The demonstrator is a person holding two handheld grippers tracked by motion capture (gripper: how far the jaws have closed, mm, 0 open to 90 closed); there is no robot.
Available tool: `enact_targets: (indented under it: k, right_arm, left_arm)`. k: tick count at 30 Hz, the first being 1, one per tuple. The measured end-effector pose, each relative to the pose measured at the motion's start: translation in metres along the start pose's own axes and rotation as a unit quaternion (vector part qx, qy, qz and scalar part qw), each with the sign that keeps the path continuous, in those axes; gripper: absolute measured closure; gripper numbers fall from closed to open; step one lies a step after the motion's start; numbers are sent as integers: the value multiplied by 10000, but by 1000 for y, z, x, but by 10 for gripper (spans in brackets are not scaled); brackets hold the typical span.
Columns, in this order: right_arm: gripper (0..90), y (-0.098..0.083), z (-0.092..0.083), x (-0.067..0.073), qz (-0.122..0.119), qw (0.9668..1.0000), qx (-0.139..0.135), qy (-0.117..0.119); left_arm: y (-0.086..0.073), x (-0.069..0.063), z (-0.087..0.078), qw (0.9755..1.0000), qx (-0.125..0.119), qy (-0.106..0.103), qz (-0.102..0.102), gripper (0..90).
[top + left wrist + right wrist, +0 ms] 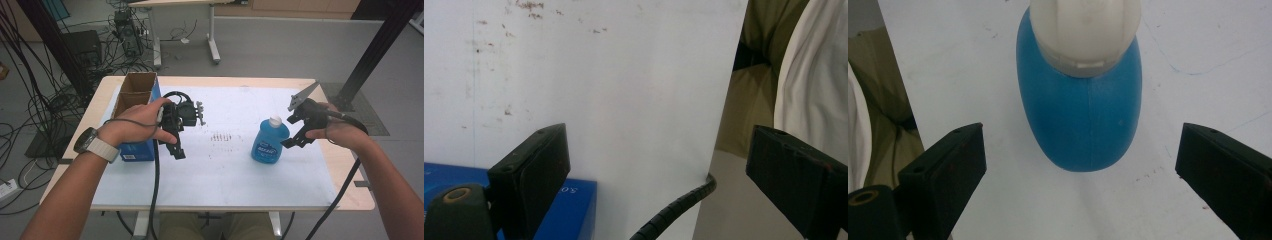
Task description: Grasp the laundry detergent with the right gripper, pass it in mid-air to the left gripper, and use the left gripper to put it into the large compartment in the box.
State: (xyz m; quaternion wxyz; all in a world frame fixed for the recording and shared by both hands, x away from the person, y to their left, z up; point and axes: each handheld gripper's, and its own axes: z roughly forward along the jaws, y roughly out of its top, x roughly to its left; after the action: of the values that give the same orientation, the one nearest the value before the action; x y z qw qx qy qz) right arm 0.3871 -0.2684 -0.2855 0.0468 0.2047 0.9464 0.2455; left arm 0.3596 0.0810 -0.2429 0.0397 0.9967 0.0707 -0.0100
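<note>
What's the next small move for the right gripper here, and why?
Probably ease the right gripper forward and down until its jaws straddle the blue bottle, then close. Its jaws stand wide open with nothing between them, and the bottle stands upright just ahead, centred in the gap but not yet touched. The left gripper is open beside the blue box, so it seems idle.

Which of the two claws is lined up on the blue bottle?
The right claw: its open jaws flank the blue bottle. The left claw is open beside the blue box.
</note>
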Motion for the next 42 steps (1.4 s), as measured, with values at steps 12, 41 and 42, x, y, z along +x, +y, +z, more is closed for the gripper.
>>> enact_targets:
  k: [12, 41, 42]
  right_arm:
    - [59, -4, 6, 0, 11, 9999, -118, 33]
    - [65, -13, 20, -1, 31, 9991, -425, 86]
    - [65, -13, 20, -1, 31, 9991, -425, 86]
  left_arm:
    - [0, 0, 1, 10000, -26, 4, -15, 108]
    - [1, 0, 3, 10000, -71, 8, -31, 109]
    - [1, 0, 3, 10000, -71, 8, -31, 109]
